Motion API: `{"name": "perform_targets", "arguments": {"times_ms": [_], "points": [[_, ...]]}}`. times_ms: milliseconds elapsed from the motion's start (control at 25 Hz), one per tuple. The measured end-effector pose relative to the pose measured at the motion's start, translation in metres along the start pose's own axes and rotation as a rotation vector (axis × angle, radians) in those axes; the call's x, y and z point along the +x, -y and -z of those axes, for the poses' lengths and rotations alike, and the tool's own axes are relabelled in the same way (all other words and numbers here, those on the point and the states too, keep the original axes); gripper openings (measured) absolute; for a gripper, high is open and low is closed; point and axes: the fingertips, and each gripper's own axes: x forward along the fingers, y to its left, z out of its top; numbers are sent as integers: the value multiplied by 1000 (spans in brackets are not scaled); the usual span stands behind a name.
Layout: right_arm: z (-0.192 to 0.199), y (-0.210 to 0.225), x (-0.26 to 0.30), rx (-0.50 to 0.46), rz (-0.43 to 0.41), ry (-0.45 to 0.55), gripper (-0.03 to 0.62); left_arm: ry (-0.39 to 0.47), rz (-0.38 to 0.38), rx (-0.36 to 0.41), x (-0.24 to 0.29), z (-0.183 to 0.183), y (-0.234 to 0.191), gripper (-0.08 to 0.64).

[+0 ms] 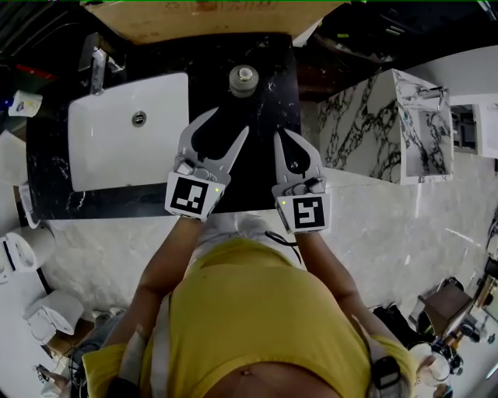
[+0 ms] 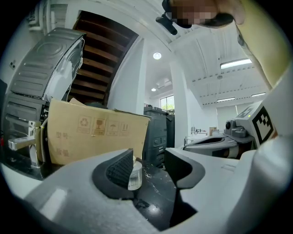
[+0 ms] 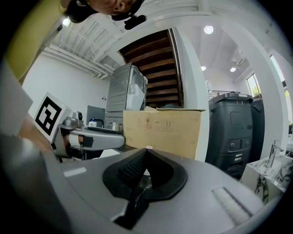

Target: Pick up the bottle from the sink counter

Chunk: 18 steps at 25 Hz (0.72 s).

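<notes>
A small clear bottle (image 1: 243, 80) with a pale cap stands upright on the black marble sink counter (image 1: 268, 93), near its far edge. My left gripper (image 1: 231, 120) hovers just short of it, open, jaws spread toward the bottle and nothing between them. In the left gripper view the bottle (image 2: 135, 176) shows beyond the jaws, half hidden by the left pad, with my left gripper (image 2: 149, 160) apart from it. My right gripper (image 1: 282, 138) is shut and empty, to the right of the left one over the counter. The right gripper view shows my right gripper (image 3: 146, 151) with pads meeting.
A white sink basin (image 1: 128, 132) with a chrome faucet (image 1: 97, 70) lies left of the bottle. A cardboard box (image 1: 210, 15) stands behind the counter. A marble-patterned block (image 1: 389, 124) is to the right. Dark bins (image 2: 158, 132) stand beyond.
</notes>
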Motion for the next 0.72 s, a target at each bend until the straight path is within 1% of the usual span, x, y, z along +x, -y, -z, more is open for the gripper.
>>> {"name": "perform_targets", "arguments": {"times_ms": [200,320,440,720], "points": [[14,6,9,9,19,-27,2,-32,29,-8,21,20,-13,237],[21,10,13,12,34,-40,2,-44,29,-31,33,33,-23,254],[25,15,17,18,47,-50,2,-77,35,-25,47,43,-29,273],[33,26,27,13,69,-73,2,-118,29,-25,77,63,-46,302]]}}
